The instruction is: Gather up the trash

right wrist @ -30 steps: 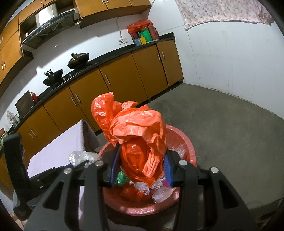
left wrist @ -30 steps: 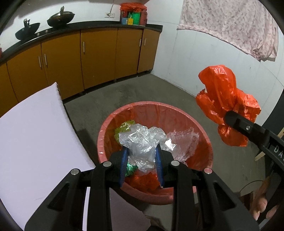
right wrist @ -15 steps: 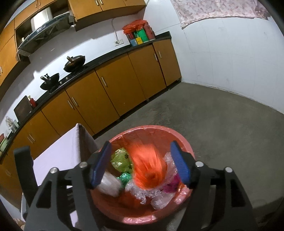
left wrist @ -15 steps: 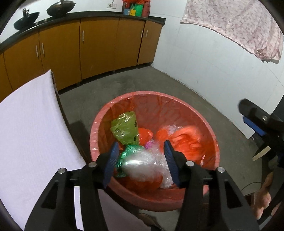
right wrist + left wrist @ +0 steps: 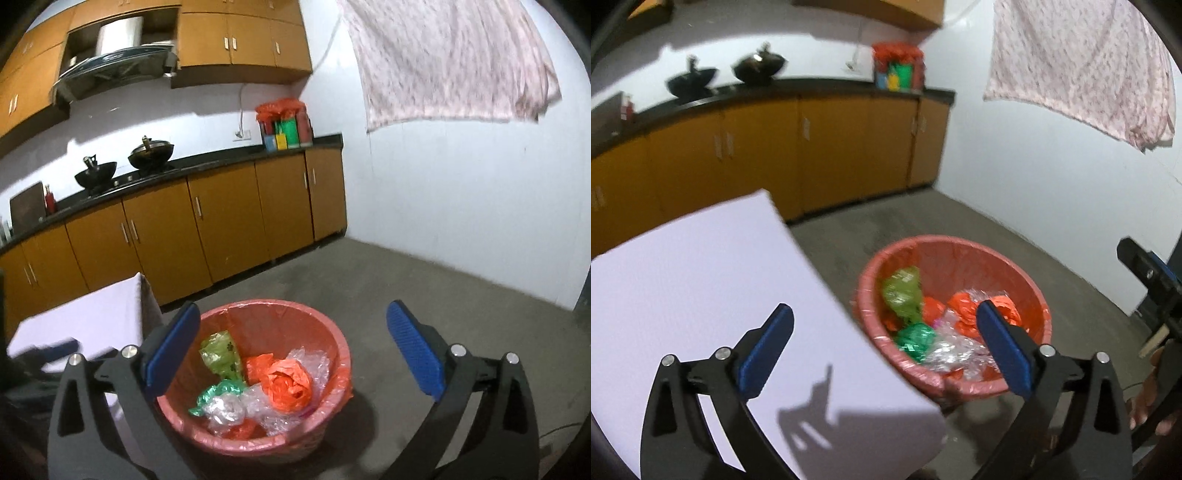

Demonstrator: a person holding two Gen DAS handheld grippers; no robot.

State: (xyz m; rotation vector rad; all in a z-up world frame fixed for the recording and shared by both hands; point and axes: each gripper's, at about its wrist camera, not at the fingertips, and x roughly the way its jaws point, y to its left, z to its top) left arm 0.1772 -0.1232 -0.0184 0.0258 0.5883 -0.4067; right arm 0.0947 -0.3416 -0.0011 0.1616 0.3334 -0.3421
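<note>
Both bags dropped into bin (image 5: 334, 343); only right view shows hood (image 5: 110, 66).

The bin (image 5: 334, 363) is lined with thin glossy red plastic film; crinkly clear wrap (image 5: 225, 408) and an orange bag (image 5: 288, 386) lie inside. The tabletop (image 5: 701, 295) looks smooth and matt. Both claws have ribbed blue pads (image 5: 413, 352) on matt black plastic. The floor (image 5: 424, 295) is rough concrete.

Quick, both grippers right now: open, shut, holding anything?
Left gripper: open, holding nothing, over the table edge beside the red bin.
Right gripper: open, holding nothing, above the red bin.
</note>
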